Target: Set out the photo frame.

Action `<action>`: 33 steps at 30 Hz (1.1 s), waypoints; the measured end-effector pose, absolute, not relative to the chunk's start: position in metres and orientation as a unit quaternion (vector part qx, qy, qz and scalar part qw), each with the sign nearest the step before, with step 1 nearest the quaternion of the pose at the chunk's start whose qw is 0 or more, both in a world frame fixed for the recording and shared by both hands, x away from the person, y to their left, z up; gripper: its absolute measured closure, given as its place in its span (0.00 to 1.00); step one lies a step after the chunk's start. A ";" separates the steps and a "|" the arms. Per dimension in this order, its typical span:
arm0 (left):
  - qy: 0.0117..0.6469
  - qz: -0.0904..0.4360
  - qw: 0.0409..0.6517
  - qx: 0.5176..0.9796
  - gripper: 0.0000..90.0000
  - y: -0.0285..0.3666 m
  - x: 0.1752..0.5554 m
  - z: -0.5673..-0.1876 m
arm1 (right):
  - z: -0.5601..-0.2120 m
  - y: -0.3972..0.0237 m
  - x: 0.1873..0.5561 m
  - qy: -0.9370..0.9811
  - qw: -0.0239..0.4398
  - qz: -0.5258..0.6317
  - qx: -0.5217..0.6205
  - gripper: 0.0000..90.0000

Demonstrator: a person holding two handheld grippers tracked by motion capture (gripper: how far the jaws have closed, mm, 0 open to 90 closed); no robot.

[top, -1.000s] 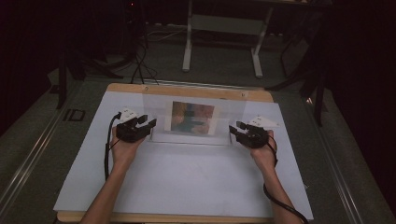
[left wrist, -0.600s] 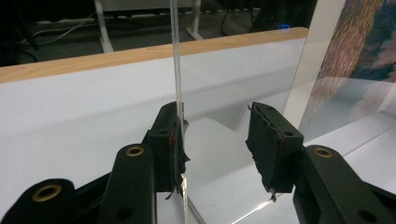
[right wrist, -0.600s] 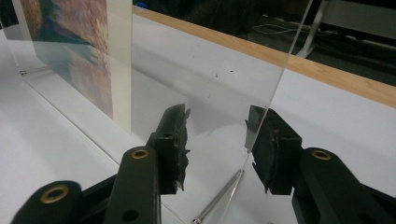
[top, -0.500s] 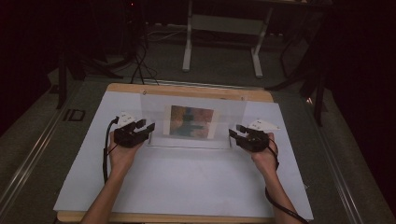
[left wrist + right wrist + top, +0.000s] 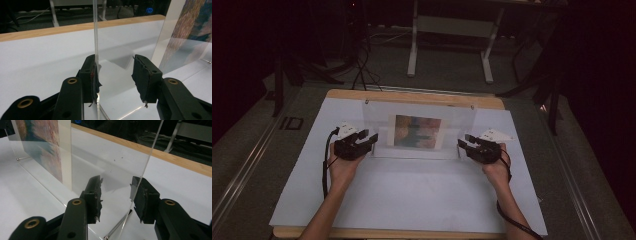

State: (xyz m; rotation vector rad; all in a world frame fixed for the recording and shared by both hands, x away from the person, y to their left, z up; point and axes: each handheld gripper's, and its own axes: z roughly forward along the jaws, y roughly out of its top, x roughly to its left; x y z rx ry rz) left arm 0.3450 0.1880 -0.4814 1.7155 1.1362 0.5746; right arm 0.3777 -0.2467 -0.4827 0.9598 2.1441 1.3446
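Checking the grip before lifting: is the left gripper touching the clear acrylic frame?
Touching. The left gripper view shows one of the left gripper's fingers against the acrylic frame's edge; the other stands apart.

You're working in a dim lab or studio: a wooden worktop covered in white paper, grey carpet floor around it, cables trailing past its far left corner, a metal table frame beyond its far edge

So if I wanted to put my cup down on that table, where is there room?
The white sheet is bare between the forearms, in front of the clear picture stand. Strips also lie free outside each hand-held gripper, left and right. It is tight at the stand's two ends, where the grippers straddle its edges.
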 end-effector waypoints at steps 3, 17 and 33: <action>0.464 0.237 0.483 0.703 0.62 0.188 0.345 -0.482 | -0.483 -0.247 0.378 0.773 0.216 0.485 0.347 0.66; 0.450 0.233 0.484 0.714 0.53 0.204 0.348 -0.486 | -0.487 -0.254 0.382 0.790 0.197 0.461 0.352 0.59; 0.481 0.237 0.498 0.682 0.53 0.235 0.347 -0.481 | -0.474 -0.283 0.381 0.778 0.195 0.477 0.359 0.56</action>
